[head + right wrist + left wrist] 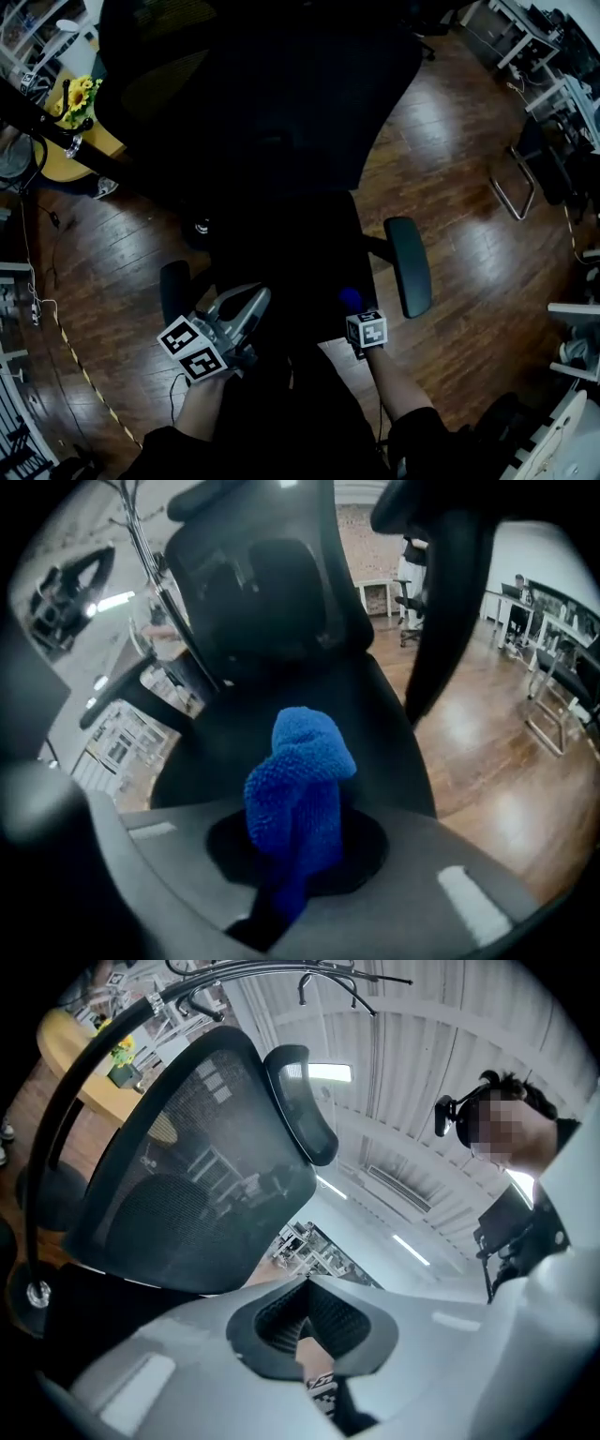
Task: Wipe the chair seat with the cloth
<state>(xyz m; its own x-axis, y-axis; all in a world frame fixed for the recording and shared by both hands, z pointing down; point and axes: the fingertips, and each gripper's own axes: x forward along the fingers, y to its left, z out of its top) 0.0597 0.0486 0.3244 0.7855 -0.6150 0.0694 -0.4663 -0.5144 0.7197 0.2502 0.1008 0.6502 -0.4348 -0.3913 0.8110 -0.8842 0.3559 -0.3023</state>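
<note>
The right gripper (359,317) is clenched on the blue cloth (298,789), which bunches up out of the closed jaws in a thick fold and stands past their tips. Straight ahead of that fold, and a little below it, lies the black chair seat (375,724), running away from the claw towards the backrest (272,583). The seat's long axis, front edge to back, therefore lines up with the way the right gripper points. In the head view the cloth sits over the front right part of the seat, just inside the right armrest (409,267). Whether the fabric touches the upholstery cannot be told against so dark a surface. The left gripper (306,1283) has its jaws drawn together with nothing between them. It hangs by the front left corner, near the left armrest (173,292), and is tilted up so that its own view takes in the mesh backrest and the ceiling, not the seat. The right hand is thus both the loaded one and the one facing the work. The wipe looks barely begun or not begun, and the coming move probably means pressing the cloth down and pushing it forward along that axis, then sweeping left across the rest of the seat
</note>
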